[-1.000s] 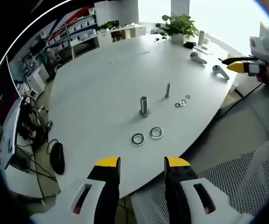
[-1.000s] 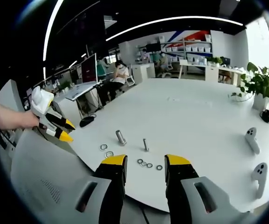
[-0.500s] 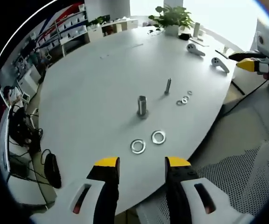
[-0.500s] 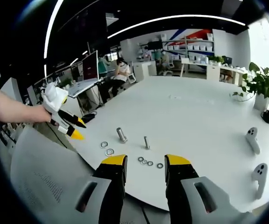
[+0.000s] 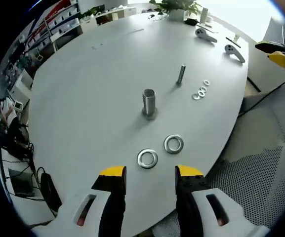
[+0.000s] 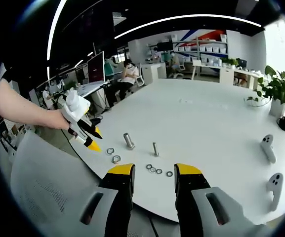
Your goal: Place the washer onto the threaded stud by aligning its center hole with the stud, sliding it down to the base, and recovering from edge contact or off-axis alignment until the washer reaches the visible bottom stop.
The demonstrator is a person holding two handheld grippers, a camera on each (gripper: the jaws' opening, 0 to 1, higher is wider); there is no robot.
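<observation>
Two large washers [image 5: 147,158] [image 5: 174,144] lie flat near the table's [image 5: 83,98] near edge, just ahead of the left gripper [image 5: 145,173], jaws parted, nothing held. Beyond them the thick stud [image 5: 148,102] stands upright, mid-table; the thin threaded stud [image 5: 181,74] stands further right, three small washers [image 5: 201,90] beside it, toward the right edge. Right gripper [image 6: 152,170] hangs off the table edge, jaws parted, empty. Two controllers [image 6: 266,148] lie at the far right.

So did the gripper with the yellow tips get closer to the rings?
Yes. In the right gripper view, the left gripper has come in toward the two large washers near the table edge.
</observation>
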